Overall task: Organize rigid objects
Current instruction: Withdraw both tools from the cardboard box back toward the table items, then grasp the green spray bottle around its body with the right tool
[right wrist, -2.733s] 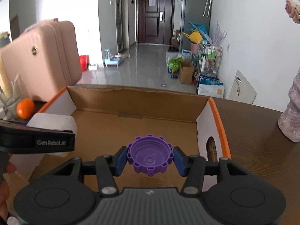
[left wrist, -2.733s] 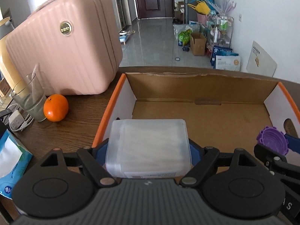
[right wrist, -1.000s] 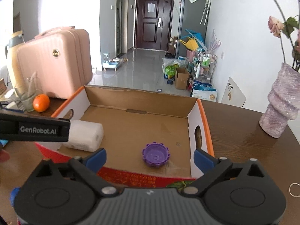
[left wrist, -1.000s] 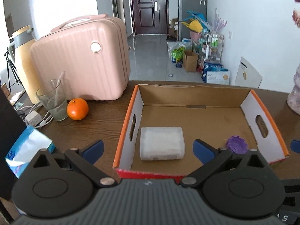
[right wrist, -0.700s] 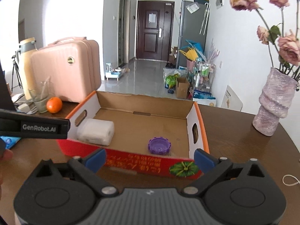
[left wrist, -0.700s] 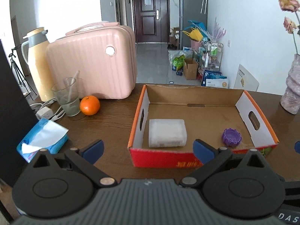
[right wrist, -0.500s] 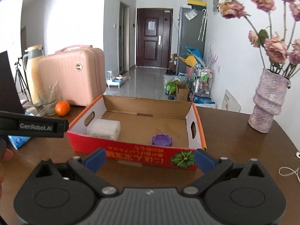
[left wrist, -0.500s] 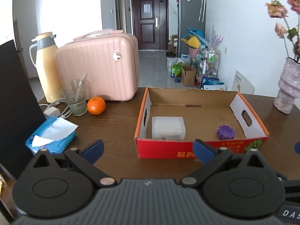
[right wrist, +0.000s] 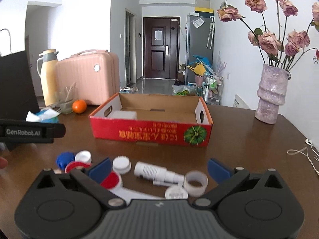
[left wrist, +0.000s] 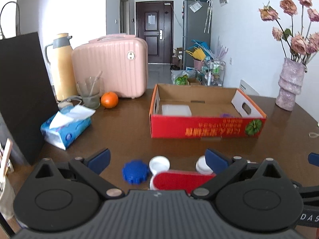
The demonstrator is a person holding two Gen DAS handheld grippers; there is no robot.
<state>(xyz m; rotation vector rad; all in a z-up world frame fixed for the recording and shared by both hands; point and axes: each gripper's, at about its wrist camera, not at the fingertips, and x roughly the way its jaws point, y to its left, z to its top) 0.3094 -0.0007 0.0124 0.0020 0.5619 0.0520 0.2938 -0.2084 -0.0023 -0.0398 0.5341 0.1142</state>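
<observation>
A red cardboard box [left wrist: 207,128] [right wrist: 151,133] stands on the brown table. It holds a clear plastic case [left wrist: 176,110] [right wrist: 125,115] and a purple cap [left wrist: 226,115]. My left gripper [left wrist: 157,158] is open and empty above a blue cap [left wrist: 135,172], a white cap [left wrist: 159,164] and a red-topped piece [left wrist: 183,180]. My right gripper [right wrist: 159,168] is open and empty above a white nozzle [right wrist: 157,172], a white ring [right wrist: 195,182], a white cap [right wrist: 121,165] and a red lid [right wrist: 111,180].
A tissue pack [left wrist: 66,124], glass [left wrist: 89,92], orange [left wrist: 109,99], pink suitcase [left wrist: 111,71] and thermos [left wrist: 60,65] stand left. A dark bag [left wrist: 22,91] is at the far left. A flower vase [right wrist: 271,93] and a white cable [right wrist: 303,153] are right.
Both grippers let go of the case and purple cap in the box, opened, and pulled back toward the table's near edge. Loose caps and pieces now show below them.
</observation>
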